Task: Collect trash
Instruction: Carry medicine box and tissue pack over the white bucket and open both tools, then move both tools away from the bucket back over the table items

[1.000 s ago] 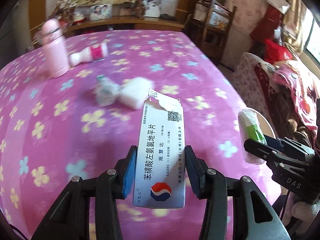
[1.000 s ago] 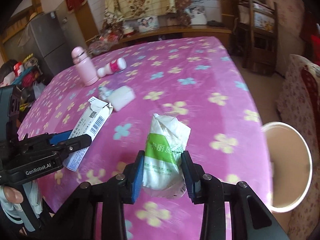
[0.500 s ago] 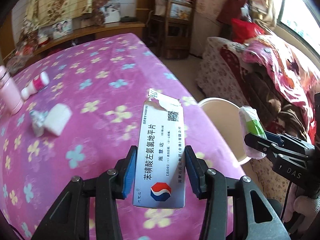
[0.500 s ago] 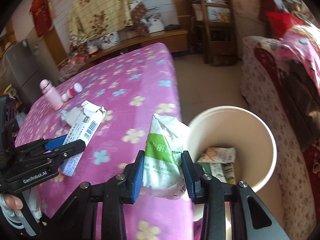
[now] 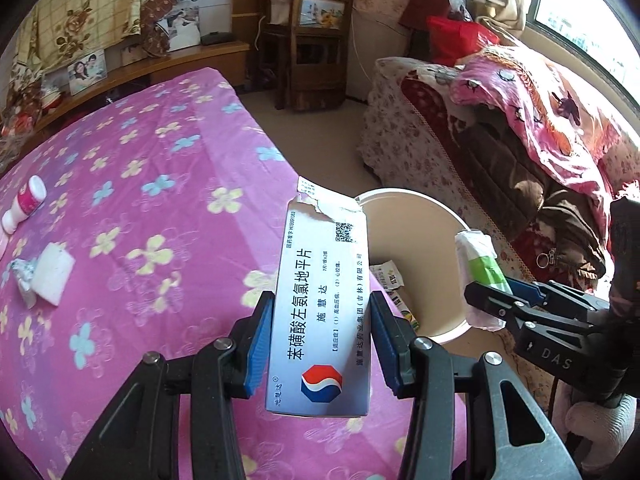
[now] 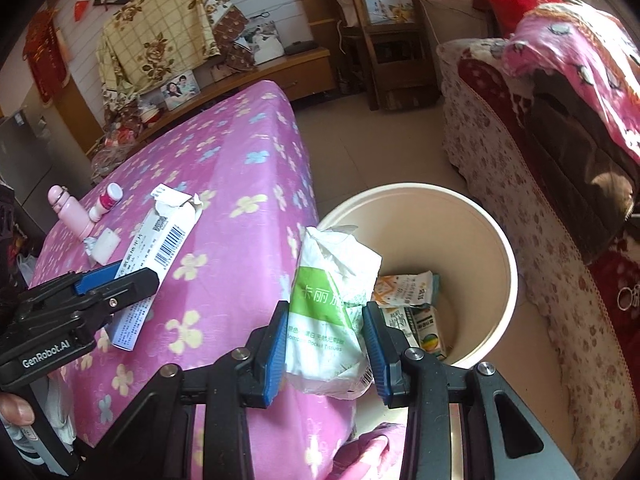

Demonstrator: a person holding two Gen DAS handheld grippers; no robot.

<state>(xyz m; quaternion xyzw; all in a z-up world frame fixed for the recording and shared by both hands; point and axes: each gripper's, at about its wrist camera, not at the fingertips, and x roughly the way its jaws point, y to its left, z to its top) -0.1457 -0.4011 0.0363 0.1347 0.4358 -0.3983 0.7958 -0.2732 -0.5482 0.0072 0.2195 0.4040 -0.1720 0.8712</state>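
My left gripper (image 5: 320,344) is shut on a torn white medicine box (image 5: 322,312), held upright over the table's right edge beside the cream trash bin (image 5: 452,216). My right gripper (image 6: 326,350) is shut on a green-and-white tissue pack (image 6: 330,304), hanging at the bin's (image 6: 502,240) near-left rim. Several wrappers (image 6: 408,288) lie inside the bin. The left gripper (image 6: 116,284) with the medicine box (image 6: 160,240) shows at the left of the right wrist view. In the left wrist view the right gripper (image 5: 492,296) carries the tissue pack (image 5: 478,264).
A pink flowered tablecloth (image 5: 140,184) covers the table, with a small white-and-red bottle (image 5: 26,202), a white tissue wad (image 5: 52,272) and a pink flask (image 6: 68,210) on it. A covered sofa (image 6: 540,140) stands right of the bin. A wooden chair (image 5: 316,40) is behind.
Both grippers have swung right from over the table to the bin, each still gripping its item. The bin's inside with its wrappers now fills more of both views.
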